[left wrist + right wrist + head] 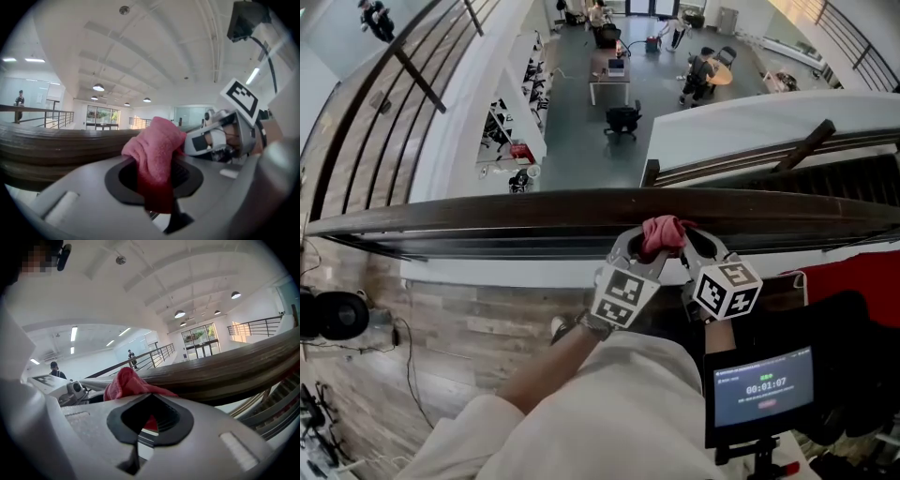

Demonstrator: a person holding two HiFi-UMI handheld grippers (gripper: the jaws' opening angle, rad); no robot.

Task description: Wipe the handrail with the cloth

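Note:
The dark wooden handrail (487, 211) runs left to right across the head view, above an open atrium. A pink cloth (664, 232) is bunched on top of the rail, between my two grippers. My left gripper (649, 247) comes at it from the left and is shut on it. In the left gripper view the cloth (157, 152) hangs through the shut jaws of that gripper (157, 166), with the rail (47, 145) behind. My right gripper (686, 247) meets the cloth from the right. Its jaws (150, 404) are shut with the cloth (126, 383) at the tips, beside the rail (234, 366).
Beyond the rail is a drop to a lower floor with desks and chairs (619, 84) and people. A black screen (764, 386) showing a timer stands at lower right, next to a red panel (853, 272). A black round device (337, 314) and cables lie on the wood floor at left.

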